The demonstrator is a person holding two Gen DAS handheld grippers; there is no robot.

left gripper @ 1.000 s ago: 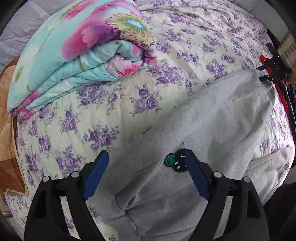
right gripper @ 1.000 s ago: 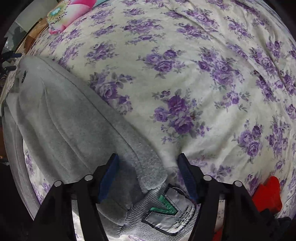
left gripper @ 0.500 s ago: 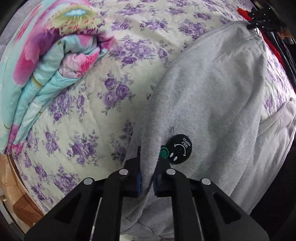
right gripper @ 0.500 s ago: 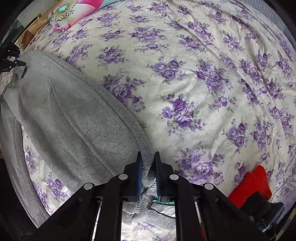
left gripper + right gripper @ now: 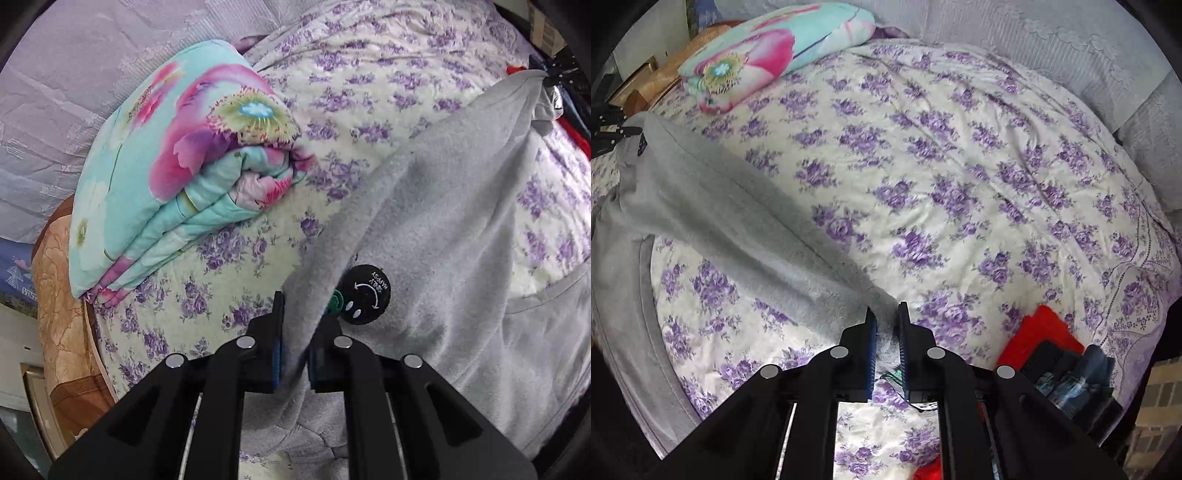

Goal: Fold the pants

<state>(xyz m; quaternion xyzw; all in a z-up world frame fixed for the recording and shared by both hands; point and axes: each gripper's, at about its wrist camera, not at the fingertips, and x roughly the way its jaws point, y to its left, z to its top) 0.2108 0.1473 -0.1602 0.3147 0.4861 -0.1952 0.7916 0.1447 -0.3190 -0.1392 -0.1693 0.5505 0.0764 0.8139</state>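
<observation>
Bedspread (image 5: pixel 960 166) filled both views, folded quilt (image 5: pixel 166 177) at ten o'clock. Grey pants (image 5: pixel 443 229) stretched between my tools, lifted along one edge. Left gripper (image 5: pixel 295 350) and right gripper (image 5: pixel 886 347) were each clamped on fabric. I judged the first fold underway; next, carry that edge across evenly.

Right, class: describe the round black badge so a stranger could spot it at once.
Start at the bed with the purple-flowered cover, then find the grey pants lifted over it. The badge sits on the pants beside the left gripper: round, black, with white lettering and a smiley, next to a smaller green one.
</observation>
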